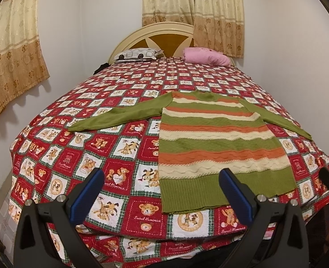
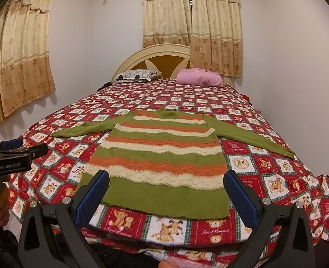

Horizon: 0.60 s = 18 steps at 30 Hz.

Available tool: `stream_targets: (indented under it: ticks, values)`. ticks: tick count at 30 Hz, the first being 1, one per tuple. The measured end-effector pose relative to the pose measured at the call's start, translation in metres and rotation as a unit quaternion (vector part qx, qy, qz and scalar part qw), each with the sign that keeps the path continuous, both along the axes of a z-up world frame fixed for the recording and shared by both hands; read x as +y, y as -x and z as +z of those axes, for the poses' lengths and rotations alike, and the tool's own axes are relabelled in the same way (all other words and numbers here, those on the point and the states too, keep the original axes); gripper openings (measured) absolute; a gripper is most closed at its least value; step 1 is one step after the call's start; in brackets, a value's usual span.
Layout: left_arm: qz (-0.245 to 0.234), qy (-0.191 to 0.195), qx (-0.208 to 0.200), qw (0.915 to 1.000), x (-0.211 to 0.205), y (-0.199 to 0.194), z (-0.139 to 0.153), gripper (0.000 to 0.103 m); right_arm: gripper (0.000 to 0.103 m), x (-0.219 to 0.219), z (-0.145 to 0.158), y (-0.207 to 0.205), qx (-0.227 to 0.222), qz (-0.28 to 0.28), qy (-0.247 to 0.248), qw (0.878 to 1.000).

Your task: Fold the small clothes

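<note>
A small knitted sweater (image 1: 218, 143) with green, orange and cream stripes lies flat on the bed, hem toward me, both green sleeves spread out to the sides. It also shows in the right wrist view (image 2: 162, 156). My left gripper (image 1: 162, 178) is open and empty, hovering above the bed's near edge, left of the sweater's hem. My right gripper (image 2: 165, 181) is open and empty, its fingers on either side of the hem, above it. The left gripper shows at the left edge of the right wrist view (image 2: 14, 147).
The bed is covered by a red patchwork teddy-bear bedspread (image 1: 97, 147). A patterned pillow (image 1: 137, 54) and a pink pillow (image 1: 205, 57) lie by the headboard (image 1: 164, 33). Walls with curtains stand close on the left and back.
</note>
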<state>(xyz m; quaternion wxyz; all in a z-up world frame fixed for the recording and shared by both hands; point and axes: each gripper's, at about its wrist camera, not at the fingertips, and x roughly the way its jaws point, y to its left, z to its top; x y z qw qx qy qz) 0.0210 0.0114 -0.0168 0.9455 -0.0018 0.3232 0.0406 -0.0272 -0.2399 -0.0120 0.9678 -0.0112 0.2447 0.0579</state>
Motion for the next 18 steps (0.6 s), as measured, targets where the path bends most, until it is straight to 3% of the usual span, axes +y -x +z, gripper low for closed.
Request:
stream_targets:
  ticks: [7,18]
  values:
    - [-0.003,-0.022,-0.004,0.9997,-0.003,-0.026,-0.006,0.103,0.102,-0.030,-0.013,-0.036,0.012,-0.029,0.007,0.999]
    - [-0.024,-0.045,0.015,0.9986,-0.017,-0.096,-0.022,0.103,0.102,-0.094,-0.048,-0.109,0.079,-0.079,-0.018,0.994]
